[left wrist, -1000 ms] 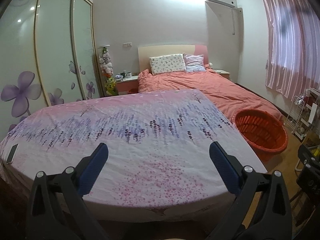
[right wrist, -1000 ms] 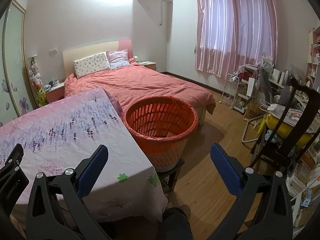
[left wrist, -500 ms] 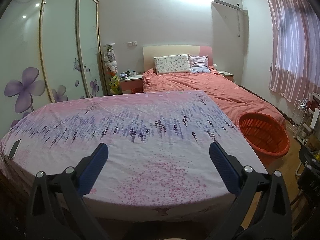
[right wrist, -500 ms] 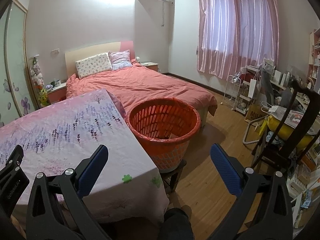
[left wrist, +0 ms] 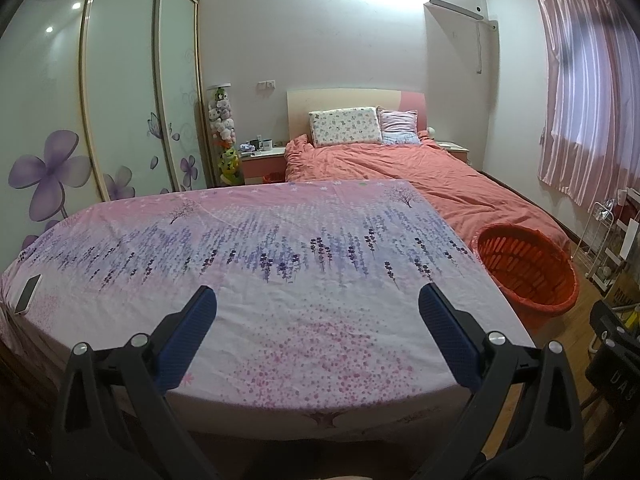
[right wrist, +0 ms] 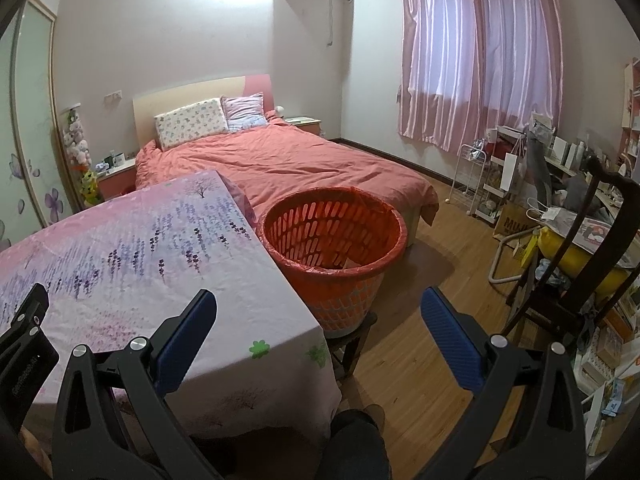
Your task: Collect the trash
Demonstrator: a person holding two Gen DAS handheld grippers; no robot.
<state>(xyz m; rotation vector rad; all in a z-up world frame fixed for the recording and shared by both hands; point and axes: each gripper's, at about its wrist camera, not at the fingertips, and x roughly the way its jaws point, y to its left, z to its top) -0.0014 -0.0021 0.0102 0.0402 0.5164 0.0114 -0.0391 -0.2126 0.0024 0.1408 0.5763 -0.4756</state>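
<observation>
A phone (left wrist: 27, 293) sits at the far left edge of the table (left wrist: 280, 240) with its flowery cloth. Left tongs (left wrist: 318, 330) are spread wide over it, pinching nothing. Right tongs (right wrist: 318, 334) are spread too, empty. Orange basket (right wrist: 332, 236) stands just beside the table's right side, with some scraps inside.
</observation>
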